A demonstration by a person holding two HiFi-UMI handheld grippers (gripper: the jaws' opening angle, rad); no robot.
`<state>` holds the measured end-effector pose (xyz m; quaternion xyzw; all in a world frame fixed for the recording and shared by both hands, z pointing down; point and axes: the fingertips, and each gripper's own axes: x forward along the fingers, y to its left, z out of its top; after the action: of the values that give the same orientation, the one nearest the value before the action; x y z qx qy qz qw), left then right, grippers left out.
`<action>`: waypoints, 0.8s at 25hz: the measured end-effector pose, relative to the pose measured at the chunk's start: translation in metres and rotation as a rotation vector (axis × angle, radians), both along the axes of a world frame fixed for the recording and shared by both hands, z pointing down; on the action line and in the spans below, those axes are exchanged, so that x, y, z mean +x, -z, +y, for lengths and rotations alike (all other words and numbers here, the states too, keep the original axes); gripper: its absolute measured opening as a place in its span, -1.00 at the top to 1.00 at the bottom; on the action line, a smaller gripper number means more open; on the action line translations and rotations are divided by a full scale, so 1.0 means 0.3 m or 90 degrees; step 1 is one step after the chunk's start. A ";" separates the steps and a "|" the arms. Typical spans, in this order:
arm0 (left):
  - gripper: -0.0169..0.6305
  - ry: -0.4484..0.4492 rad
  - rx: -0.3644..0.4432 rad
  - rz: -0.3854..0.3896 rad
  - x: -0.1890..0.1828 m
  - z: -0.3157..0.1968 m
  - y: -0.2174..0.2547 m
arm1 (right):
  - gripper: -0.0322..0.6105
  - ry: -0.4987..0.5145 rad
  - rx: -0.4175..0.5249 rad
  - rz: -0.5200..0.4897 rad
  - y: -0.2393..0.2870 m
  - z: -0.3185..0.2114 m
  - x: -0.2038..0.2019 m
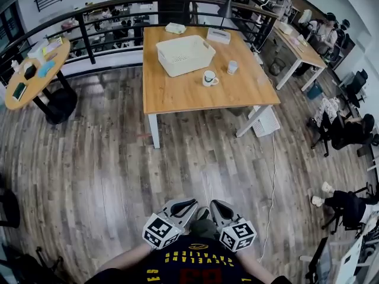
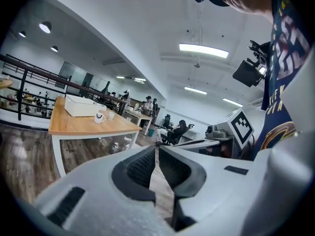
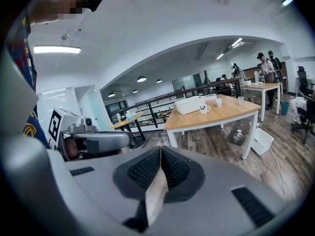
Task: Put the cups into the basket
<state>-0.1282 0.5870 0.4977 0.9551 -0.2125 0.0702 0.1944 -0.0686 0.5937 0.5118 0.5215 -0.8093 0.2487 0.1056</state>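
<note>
A white mug (image 1: 209,78) and a small clear cup (image 1: 232,67) stand on the wooden table (image 1: 177,93) far ahead, right of a white basket (image 1: 185,54). The mug (image 2: 99,117) and basket (image 2: 81,106) also show in the left gripper view, and the mug (image 3: 204,109) and basket (image 3: 189,104) in the right gripper view. My left gripper (image 1: 186,206) and right gripper (image 1: 217,208) are held close to my body, side by side, far from the table. Both are shut with nothing between the jaws.
A round wooden table (image 1: 32,76) with small items stands at far left by a black railing (image 1: 89,37). A white crate (image 1: 263,122) sits under the main table's right side. Desks, chairs and seated people (image 1: 349,129) fill the right.
</note>
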 end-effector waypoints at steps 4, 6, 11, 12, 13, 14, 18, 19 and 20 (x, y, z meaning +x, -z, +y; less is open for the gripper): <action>0.91 -0.006 -0.017 -0.014 0.016 -0.069 -0.041 | 0.85 0.006 -0.007 -0.013 -0.037 -0.080 0.010; 0.91 0.004 -0.023 -0.021 0.020 -0.124 -0.058 | 0.85 0.017 -0.006 -0.021 -0.051 -0.137 0.015; 0.91 0.037 -0.027 -0.030 0.073 -0.287 -0.064 | 0.86 0.050 0.007 -0.030 -0.054 -0.314 0.066; 0.91 0.042 -0.025 -0.033 0.091 -0.325 -0.062 | 0.85 0.058 0.010 -0.032 -0.049 -0.356 0.084; 0.91 0.048 -0.025 -0.036 0.112 -0.363 -0.058 | 0.85 0.066 0.013 -0.034 -0.043 -0.396 0.104; 0.91 0.053 -0.025 -0.038 0.135 -0.400 -0.053 | 0.85 0.073 0.017 -0.035 -0.035 -0.435 0.125; 0.91 0.058 -0.027 -0.048 0.253 -0.527 -0.035 | 0.85 0.097 0.021 -0.036 -0.016 -0.565 0.221; 0.91 0.058 -0.027 -0.051 0.282 -0.554 -0.035 | 0.85 0.102 0.019 -0.037 -0.018 -0.593 0.244; 0.91 0.058 -0.029 -0.053 0.308 -0.579 -0.037 | 0.85 0.106 0.018 -0.038 -0.021 -0.619 0.267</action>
<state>-0.0357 0.4134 0.5089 0.9360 -0.2617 0.1059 0.2101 0.0114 0.4080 0.5181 0.4463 -0.8561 0.2430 0.0942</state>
